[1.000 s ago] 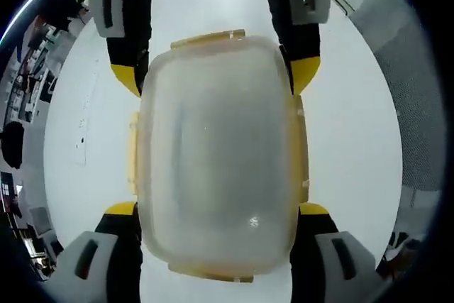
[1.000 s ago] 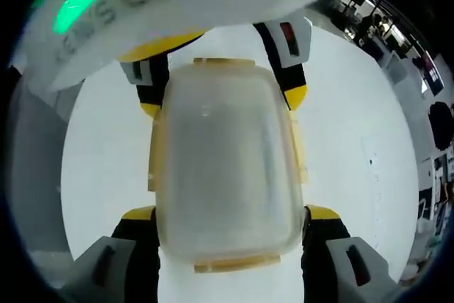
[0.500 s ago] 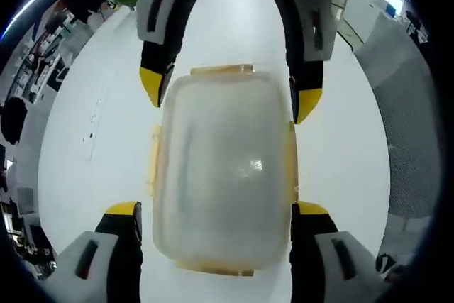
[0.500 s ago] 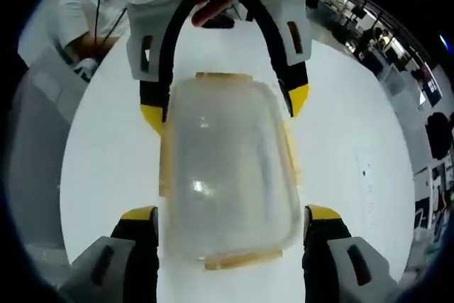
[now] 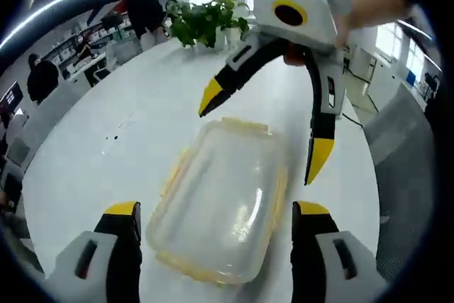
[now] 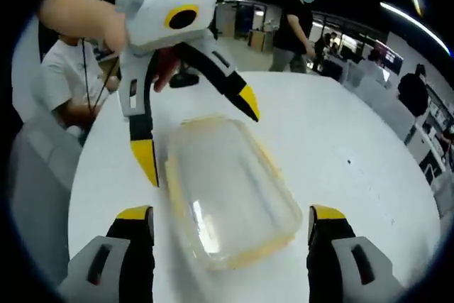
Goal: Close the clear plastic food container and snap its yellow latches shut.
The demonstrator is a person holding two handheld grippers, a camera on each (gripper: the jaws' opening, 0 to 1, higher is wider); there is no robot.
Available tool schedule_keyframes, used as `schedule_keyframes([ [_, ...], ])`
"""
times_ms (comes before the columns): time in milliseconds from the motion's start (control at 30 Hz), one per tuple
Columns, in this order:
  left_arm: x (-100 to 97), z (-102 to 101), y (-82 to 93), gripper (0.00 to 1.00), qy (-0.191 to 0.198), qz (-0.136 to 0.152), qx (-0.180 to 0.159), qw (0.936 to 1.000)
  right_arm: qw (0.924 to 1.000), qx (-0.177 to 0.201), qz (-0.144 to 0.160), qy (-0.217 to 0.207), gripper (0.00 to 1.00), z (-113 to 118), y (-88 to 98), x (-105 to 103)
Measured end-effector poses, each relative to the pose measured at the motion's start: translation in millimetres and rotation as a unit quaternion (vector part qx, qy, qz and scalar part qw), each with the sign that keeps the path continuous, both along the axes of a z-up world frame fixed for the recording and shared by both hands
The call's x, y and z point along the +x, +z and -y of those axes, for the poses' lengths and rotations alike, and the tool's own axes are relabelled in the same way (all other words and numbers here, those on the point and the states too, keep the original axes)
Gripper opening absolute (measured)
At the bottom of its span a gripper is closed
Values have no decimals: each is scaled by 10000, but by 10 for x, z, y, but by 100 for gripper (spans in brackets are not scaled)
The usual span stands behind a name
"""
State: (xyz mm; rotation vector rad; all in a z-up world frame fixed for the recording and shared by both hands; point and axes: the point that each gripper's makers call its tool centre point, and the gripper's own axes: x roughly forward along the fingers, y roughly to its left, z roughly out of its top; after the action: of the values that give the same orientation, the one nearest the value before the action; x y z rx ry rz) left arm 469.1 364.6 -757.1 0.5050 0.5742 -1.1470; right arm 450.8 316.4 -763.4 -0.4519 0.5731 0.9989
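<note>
The clear plastic container (image 5: 220, 204) lies on the white table with its lid on and yellow latches (image 5: 245, 125) along its rim. Whether the latches are snapped down I cannot tell. My left gripper (image 5: 216, 211) is open, its yellow-tipped jaws standing either side of the container's near end. The right gripper (image 5: 262, 129) hovers open over the far end, held by a hand. In the right gripper view the same container (image 6: 230, 189) sits between the open right gripper (image 6: 230, 214) jaws, and the left gripper (image 6: 199, 135) hangs open above its far end.
The round white table (image 5: 92, 147) spreads wide around the container. A potted plant (image 5: 202, 23) stands at its far edge. A seated person (image 6: 67, 76) is beside the table and other people stand behind. A grey chair (image 5: 408, 175) is at the right.
Both grippers have lifted away from the container and tilted up from looking straight down. Their jaws no longer hug its sides. The room and people have come into view.
</note>
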Motion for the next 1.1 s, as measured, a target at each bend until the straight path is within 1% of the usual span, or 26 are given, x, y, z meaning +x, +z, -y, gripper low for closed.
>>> schedule_keyframes([
  [33, 4, -8, 5, 88, 101, -7, -102, 9999, 9999, 89, 5, -108, 92, -5, 6, 6],
  [67, 17, -5, 19, 88, 252, -3, -315, 9992, 9993, 280, 19, -265, 93, -19, 30, 14],
  [133, 25, 10, 59, 89, 388, 33, -604, 9974, 9970, 577, 54, -512, 93, -34, 76, 37],
  [167, 35, 1, 76, 89, 501, 79, -692, 9963, 9959, 650, 66, -623, 93, -30, 96, 50],
  [200, 48, -7, 92, 89, 567, 120, -732, 9956, 9935, 813, 113, -785, 93, -30, 133, 75],
  [267, 88, -26, 146, 87, 742, 217, -870, 9932, 9917, 891, 149, -917, 93, -24, 141, 86],
  [367, 103, -41, 164, 87, 944, 149, -1016, 9902, 9885, 1004, 205, -1113, 92, -8, 153, 75],
  [433, 92, -46, 153, 87, 986, 113, -1059, 9894, 9868, 1095, 151, -1183, 92, -11, 145, 50],
  [533, 76, -66, 160, 87, 1049, 132, -1104, 9883, 9864, 1064, 151, -1240, 91, 17, 123, 47],
  [600, 69, -71, 178, 87, 1101, 99, -1191, 9867, 9844, 1126, 103, -1349, 91, 43, 127, 37],
  [733, 72, -89, 179, 86, 1265, -10, -1290, 9835, 9829, 1125, 222, -1439, 91, 105, 149, 51],
  [833, 69, -99, 200, 86, 1340, -29, -1372, 9814, 9805, 1190, 214, -1551, 91, 145, 157, 55],
  [900, 71, -111, 194, 86, 1380, -34, -1381, 9807, 9774, 1284, 165, -1670, 91, 178, 168, 47],
  [1000, 54, -146, 190, 86, 1430, -28, -1380, 9800, 9739, 1378, 171, -1795, 91, 227, 192, 28],
  [1100, 35, -195, 198, 86, 1510, -42, -1433, 9781, 9721, 1416, 203, -1860, 91, 262, 221, 12],
])
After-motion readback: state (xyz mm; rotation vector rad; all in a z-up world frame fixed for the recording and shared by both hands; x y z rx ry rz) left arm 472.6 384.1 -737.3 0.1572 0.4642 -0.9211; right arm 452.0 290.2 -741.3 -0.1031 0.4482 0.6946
